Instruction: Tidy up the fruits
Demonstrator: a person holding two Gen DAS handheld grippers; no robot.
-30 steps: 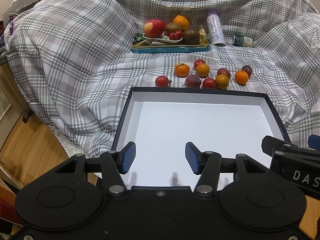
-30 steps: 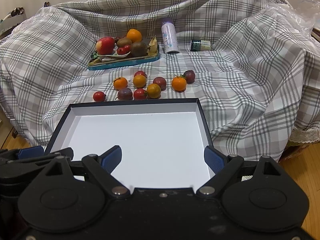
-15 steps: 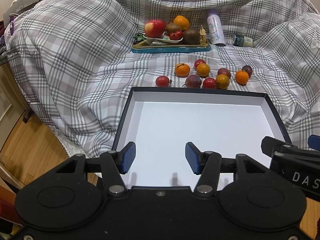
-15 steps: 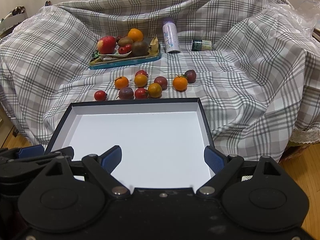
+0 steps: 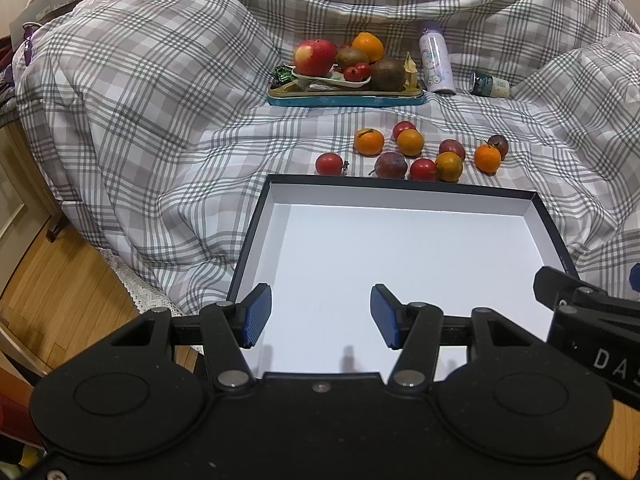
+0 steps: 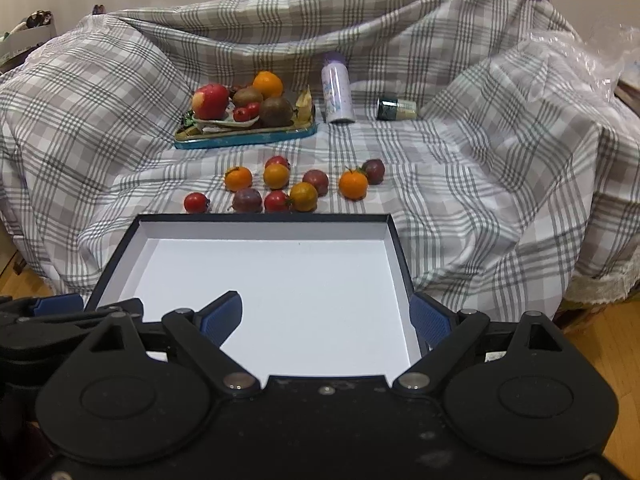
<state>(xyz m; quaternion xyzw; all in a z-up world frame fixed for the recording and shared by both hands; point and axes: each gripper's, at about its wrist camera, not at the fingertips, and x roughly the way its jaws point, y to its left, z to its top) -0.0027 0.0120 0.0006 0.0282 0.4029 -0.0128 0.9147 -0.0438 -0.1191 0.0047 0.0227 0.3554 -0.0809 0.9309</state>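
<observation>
Left gripper (image 5: 321, 316) and right gripper (image 6: 326, 318) hang released, unmoved (right one cropped in left view) over the box (image 5: 400, 196).

2 wrist views side by side, facing forward — both share box (image 5: 400, 248) (image 6: 272, 280), fruits beyond

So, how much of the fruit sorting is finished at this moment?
Nothing looks sorted yet. The white box holds no fruit. Both the left gripper and the right gripper are open, holding nothing, above the box's near end. All the loose fruits, about nine, lie on the checked cloth beyond the box, waiting to be picked.
</observation>
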